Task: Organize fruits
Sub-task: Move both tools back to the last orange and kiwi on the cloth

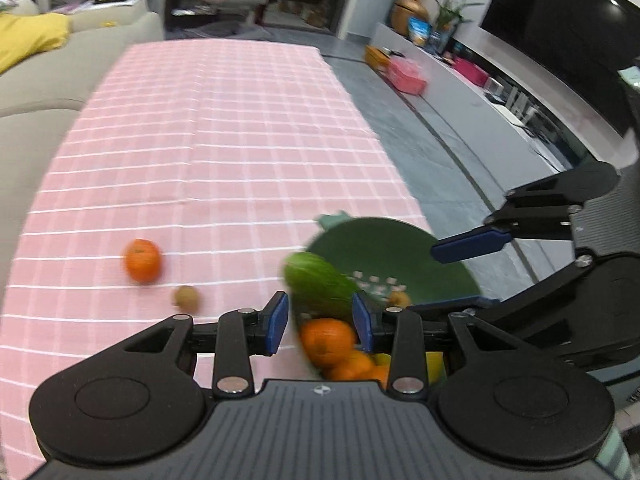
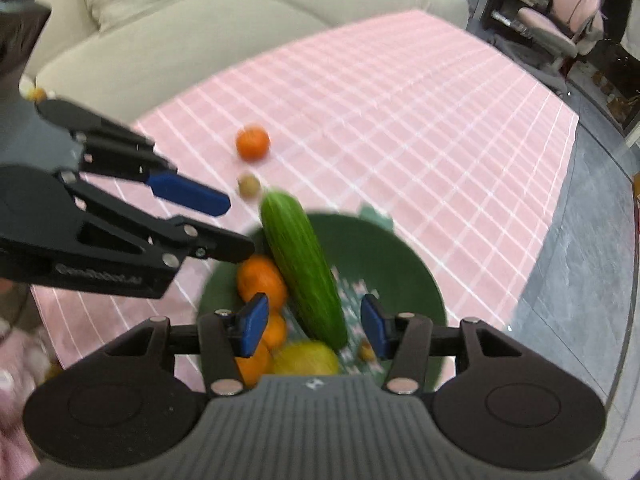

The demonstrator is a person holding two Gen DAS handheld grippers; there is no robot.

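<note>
A green bowl (image 2: pixel 384 252) on the pink checked tablecloth holds a cucumber (image 2: pixel 304 268), several oranges (image 2: pixel 260 280), a yellow fruit (image 2: pixel 306 358) and a small brown fruit (image 2: pixel 365 351). The bowl (image 1: pixel 380 244) and cucumber (image 1: pixel 320 284) also show in the left wrist view. A loose orange (image 1: pixel 143 260) and a kiwi (image 1: pixel 186 298) lie on the cloth left of the bowl; both show in the right wrist view, orange (image 2: pixel 253 143) and kiwi (image 2: pixel 249 185). My left gripper (image 1: pixel 320 322) is open and empty above the bowl's near left rim. My right gripper (image 2: pixel 314 326) is open and empty over the bowl.
The pink tablecloth (image 1: pixel 224 128) stretches far ahead. A beige sofa (image 2: pixel 180 28) runs along one side, grey floor (image 1: pixel 420 140) along the other. A TV shelf (image 1: pixel 500 92) with clutter stands beyond the floor.
</note>
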